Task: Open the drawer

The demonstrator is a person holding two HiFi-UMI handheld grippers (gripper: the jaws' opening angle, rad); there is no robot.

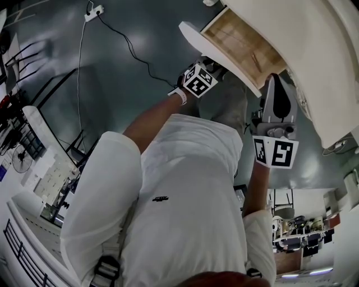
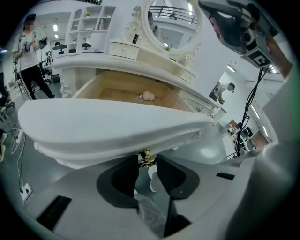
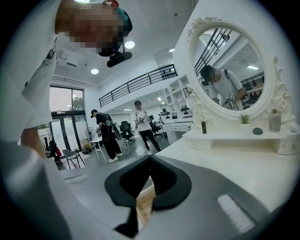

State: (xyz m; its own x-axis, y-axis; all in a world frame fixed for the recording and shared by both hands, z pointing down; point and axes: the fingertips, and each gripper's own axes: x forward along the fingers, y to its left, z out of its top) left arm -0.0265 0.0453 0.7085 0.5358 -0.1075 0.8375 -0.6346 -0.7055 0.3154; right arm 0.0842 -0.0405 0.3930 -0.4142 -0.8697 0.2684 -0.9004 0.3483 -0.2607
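The white dressing table's drawer [image 1: 213,53] stands pulled out, its wooden inside [image 1: 241,42] showing. In the left gripper view its curved white front [image 2: 117,126] fills the middle, and a small pink thing [image 2: 148,96] lies inside. Under the front hangs a brass knob [image 2: 146,158]; my left gripper [image 2: 147,161] is shut on it, one pad on each side. From the head view, the left gripper [image 1: 208,67] reaches in under the drawer front. My right gripper [image 1: 274,79] hovers to the right by the table's edge, shut with nothing in it [image 3: 149,158].
The table's white top [image 3: 243,164] carries an oval mirror [image 3: 229,70] and small bottles. Several people [image 3: 105,136] stand far back in the room, another person [image 2: 28,51] at the left. A power strip with cable [image 1: 94,11] lies on the grey floor; racks stand at the left.
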